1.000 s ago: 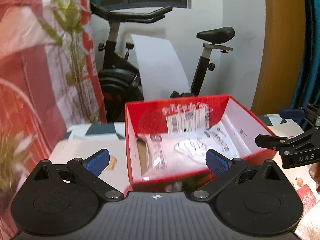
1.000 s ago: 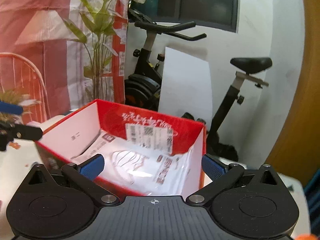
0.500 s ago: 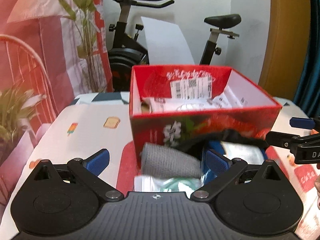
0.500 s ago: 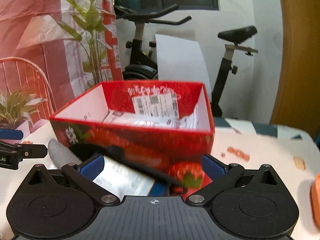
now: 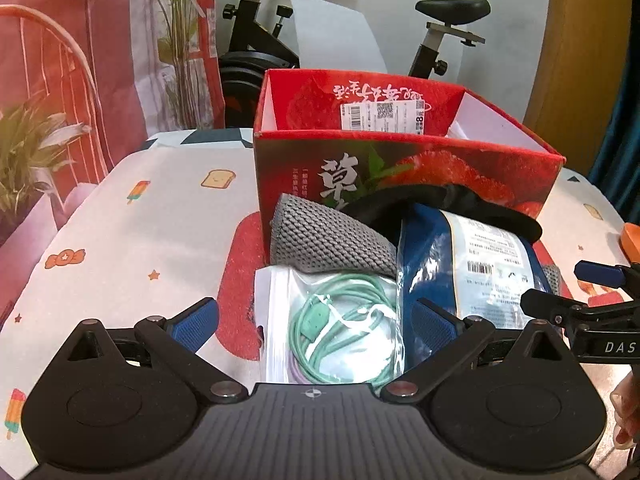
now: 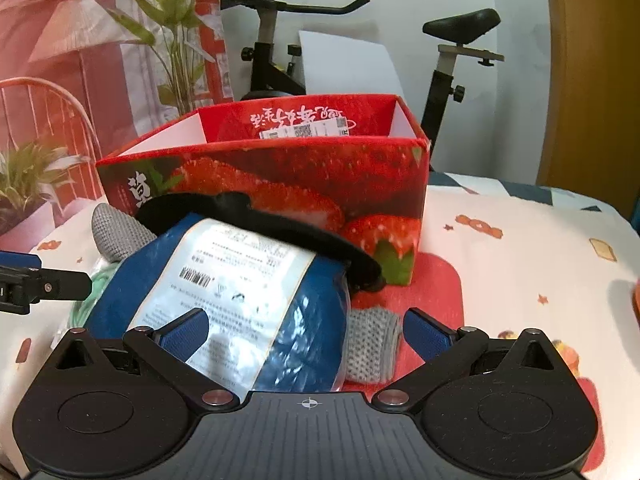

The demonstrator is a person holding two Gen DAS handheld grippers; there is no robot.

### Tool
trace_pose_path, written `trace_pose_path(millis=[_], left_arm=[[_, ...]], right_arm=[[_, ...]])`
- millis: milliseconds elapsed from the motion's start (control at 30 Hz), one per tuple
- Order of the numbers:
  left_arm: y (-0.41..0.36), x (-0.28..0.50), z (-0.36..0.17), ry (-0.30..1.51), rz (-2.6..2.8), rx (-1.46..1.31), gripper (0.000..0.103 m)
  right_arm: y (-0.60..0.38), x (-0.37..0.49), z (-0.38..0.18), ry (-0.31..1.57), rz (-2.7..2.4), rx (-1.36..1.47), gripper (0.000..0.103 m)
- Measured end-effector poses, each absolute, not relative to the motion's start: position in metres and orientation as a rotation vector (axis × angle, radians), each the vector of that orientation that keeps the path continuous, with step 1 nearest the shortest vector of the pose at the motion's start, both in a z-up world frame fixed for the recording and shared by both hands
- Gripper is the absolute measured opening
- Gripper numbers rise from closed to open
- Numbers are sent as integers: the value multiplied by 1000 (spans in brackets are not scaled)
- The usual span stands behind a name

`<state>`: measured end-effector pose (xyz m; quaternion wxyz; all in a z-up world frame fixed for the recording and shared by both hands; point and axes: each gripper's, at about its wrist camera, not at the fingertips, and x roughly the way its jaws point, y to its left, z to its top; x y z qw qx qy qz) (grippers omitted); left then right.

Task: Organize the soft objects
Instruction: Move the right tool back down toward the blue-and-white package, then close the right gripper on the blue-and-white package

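Note:
A red strawberry-print box (image 5: pixel 404 168) (image 6: pixel 280 172) stands open on the table, with white packets inside. In front of it lies a pile: a grey mesh cloth (image 5: pixel 328 240) (image 6: pixel 116 228), a black band-like item (image 5: pixel 444 208) (image 6: pixel 276 224), a blue bagged package with a white label (image 5: pixel 472 276) (image 6: pixel 240 288), and a clear bag of green cable (image 5: pixel 340 328). My left gripper (image 5: pixel 314 322) is open just above the cable bag. My right gripper (image 6: pixel 306 336) is open around the near end of the blue package. Neither holds anything.
The table wears a white cloth (image 5: pixel 140 240) with small food prints and red patches. An orange object (image 5: pixel 632 240) lies at the right edge. Behind the table stand an exercise bike (image 6: pixel 280 40), plants (image 5: pixel 28 152) and an orange wire chair (image 6: pixel 44 120).
Both grippers have dropped from looking down into the box to low in front of it. The pile of soft items has come into view between the fingers.

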<state>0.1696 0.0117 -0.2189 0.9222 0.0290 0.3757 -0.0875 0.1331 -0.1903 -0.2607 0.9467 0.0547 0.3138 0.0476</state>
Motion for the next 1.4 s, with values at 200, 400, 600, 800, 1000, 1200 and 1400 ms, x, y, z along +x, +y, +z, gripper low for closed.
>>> trace_pose_path(millis=[200, 400, 600, 800, 1000, 1200, 1400], left_arm=[[11, 167, -217, 780, -175, 51, 103], [9, 165, -218, 787, -168, 51, 103], [10, 163, -218, 794, -166, 36, 103], [4, 164, -214, 791, -174, 41, 103], [-4, 169, -206, 776, -221, 39, 83], [-19, 184, -196, 783, -300, 23, 67], [-39, 207, -202, 821, -359, 44, 62]], right_arm=[[-190, 128, -267, 648, 96, 125, 103], [-194, 124, -267, 635, 87, 142, 103], [-195, 120, -271, 630, 91, 155, 102], [-195, 120, -270, 613, 115, 164, 99], [-195, 120, -272, 598, 153, 169, 88], [-199, 127, -275, 603, 178, 184, 75], [-196, 134, -278, 610, 217, 176, 75]])
